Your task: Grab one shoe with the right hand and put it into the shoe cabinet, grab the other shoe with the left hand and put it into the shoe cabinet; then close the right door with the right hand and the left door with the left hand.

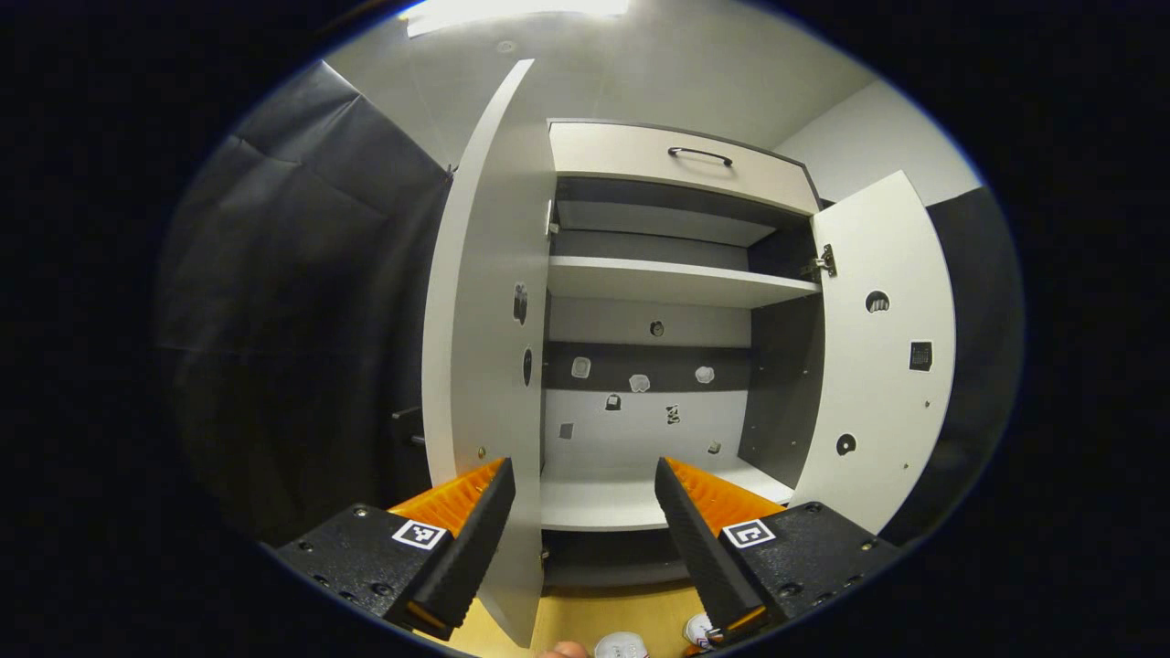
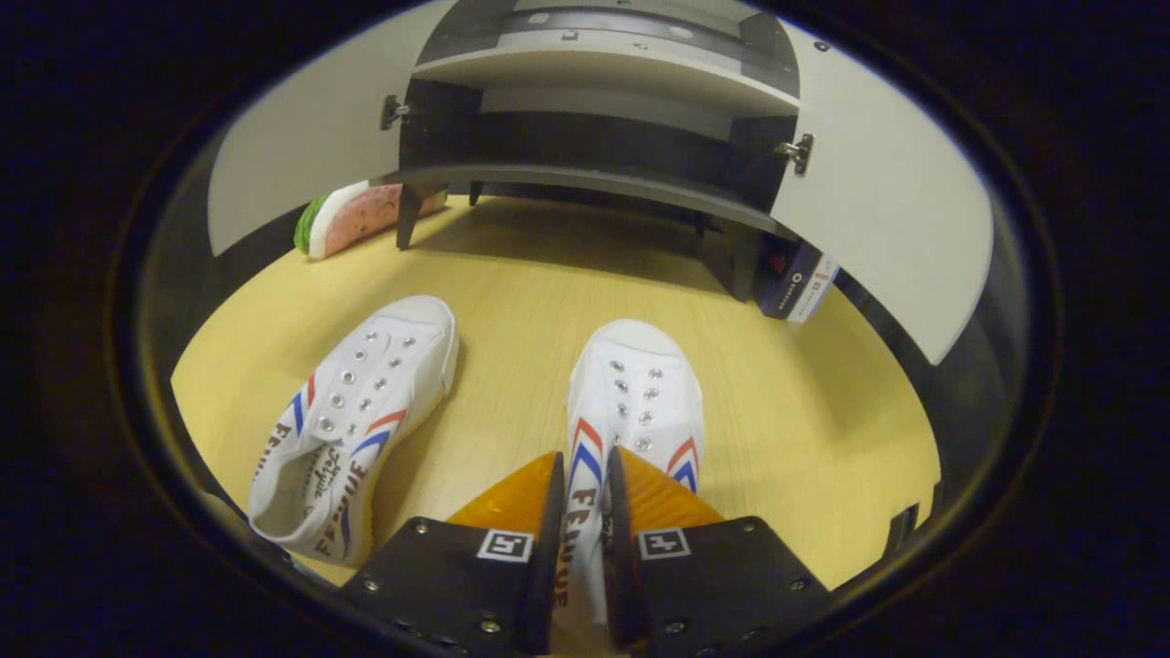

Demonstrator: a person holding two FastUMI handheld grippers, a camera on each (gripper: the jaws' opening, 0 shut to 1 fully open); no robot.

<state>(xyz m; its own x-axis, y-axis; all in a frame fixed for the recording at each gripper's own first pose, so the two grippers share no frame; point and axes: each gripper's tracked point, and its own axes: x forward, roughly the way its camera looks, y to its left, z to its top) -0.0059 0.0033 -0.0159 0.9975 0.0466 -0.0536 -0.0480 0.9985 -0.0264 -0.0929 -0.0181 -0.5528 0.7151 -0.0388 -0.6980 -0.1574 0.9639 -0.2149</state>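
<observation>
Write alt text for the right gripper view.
The right gripper is closed on the side wall of a white shoe on a wooden floor. A second white shoe lies to its left, before an open shoe cabinet, both doors swung wide.

Recording booth staged as a home entryway: dark cloth wall (image 1: 302, 274), white shoe cabinet (image 1: 676, 283) with both doors open, pale wooden floor (image 2: 512, 274).
</observation>
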